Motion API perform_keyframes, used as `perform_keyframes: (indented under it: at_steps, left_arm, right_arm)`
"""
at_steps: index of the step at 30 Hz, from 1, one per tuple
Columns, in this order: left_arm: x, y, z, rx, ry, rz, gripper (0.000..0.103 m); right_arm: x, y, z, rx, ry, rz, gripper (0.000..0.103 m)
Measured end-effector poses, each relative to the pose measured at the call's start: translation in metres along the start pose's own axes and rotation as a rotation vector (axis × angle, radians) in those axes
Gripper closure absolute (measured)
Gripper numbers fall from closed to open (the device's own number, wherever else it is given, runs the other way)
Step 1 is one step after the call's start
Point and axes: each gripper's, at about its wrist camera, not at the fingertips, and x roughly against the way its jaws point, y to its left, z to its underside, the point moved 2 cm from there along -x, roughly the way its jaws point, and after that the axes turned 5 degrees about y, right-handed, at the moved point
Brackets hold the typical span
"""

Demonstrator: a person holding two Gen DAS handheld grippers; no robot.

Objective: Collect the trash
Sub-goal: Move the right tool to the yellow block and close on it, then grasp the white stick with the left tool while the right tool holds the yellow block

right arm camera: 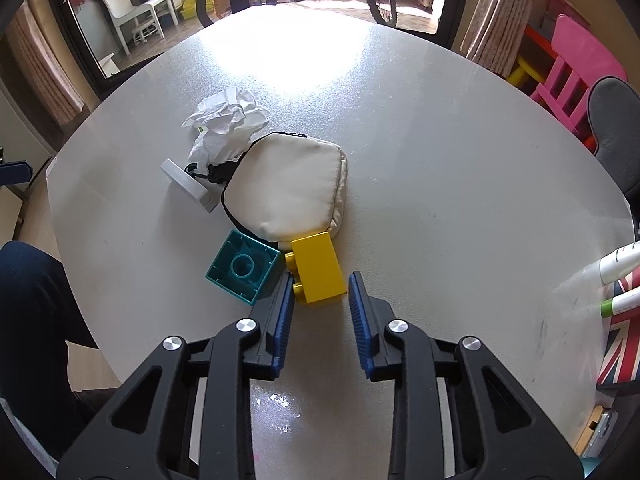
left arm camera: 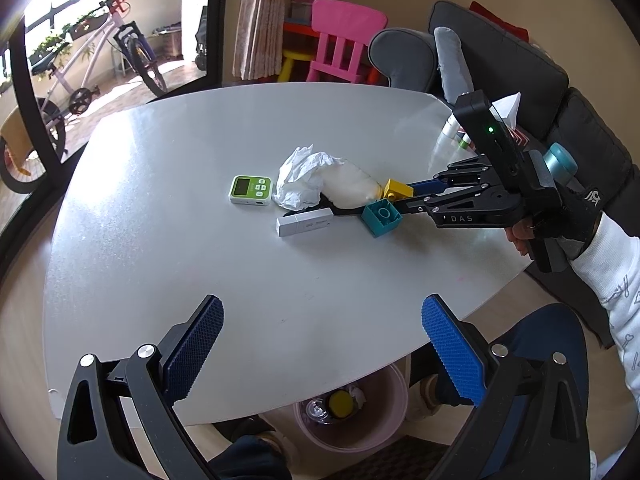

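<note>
A crumpled white paper (left arm camera: pixel 304 178) (right arm camera: pixel 228 120) lies mid-table beside a cream pouch (left arm camera: pixel 352 186) (right arm camera: pixel 286 188). At the pouch's near corner a yellow brick (left arm camera: pixel 396 189) (right arm camera: pixel 318 268) lies on its side next to a teal brick (left arm camera: pixel 382 216) (right arm camera: pixel 242 266). My right gripper (right arm camera: pixel 320 284) (left arm camera: pixel 394 200) points steeply down, its blue pads against both sides of the yellow brick's near end. My left gripper (left arm camera: pixel 322 344) hangs open over the table's near edge with nothing between its fingers. A pink bin (left arm camera: pixel 352 412) with some trash in it stands on the floor below that edge.
A green timer (left arm camera: pixel 251 190) and a white stick-shaped device (left arm camera: pixel 305 222) (right arm camera: pixel 188 180) lie by the paper. Markers (right arm camera: pixel 616 268) and a flag-patterned case (right arm camera: pixel 620 340) sit at the table's right edge. A grey sofa (left arm camera: pixel 500 60) and a pink chair (left arm camera: pixel 340 48) stand beyond the white table (left arm camera: pixel 200 260).
</note>
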Motion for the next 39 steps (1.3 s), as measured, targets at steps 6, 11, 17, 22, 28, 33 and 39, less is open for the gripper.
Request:
perform_keyframes:
  at_steps: [6,11,17,22,28,33,39]
  left_arm:
    - [-0.001,0.001,-0.001,0.002,0.000,0.000,0.007]
    - [-0.004,0.002,-0.007,0.003,-0.002,-0.003,0.007]
    - [-0.013,-0.001,-0.018,-0.001,-0.001,-0.008,0.007]
    - [-0.022,-0.003,-0.026,-0.001,0.004,-0.019,0.007]
    - [-0.035,0.000,-0.036,0.014,0.014,-0.040,0.007]
    - [-0.049,0.002,-0.041,0.036,0.028,-0.046,0.007]
    - [-0.066,0.004,-0.049,0.055,0.041,-0.060,0.007]
  right_arm:
    - [0.003,-0.001,0.003,-0.018,-0.016,-0.004,0.078]
    - [0.014,0.001,0.008,-0.060,-0.040,-0.004,0.078]
    - [0.024,0.000,0.014,-0.113,-0.053,0.014,0.078]
    - [0.031,-0.002,0.017,-0.161,-0.056,0.012,0.078]
    - [0.037,-0.003,0.023,-0.217,-0.067,0.014,0.078]
    - [0.040,0.000,0.027,-0.225,-0.073,0.021,0.078]
    - [0.044,0.000,0.028,-0.230,-0.080,0.028,0.078]
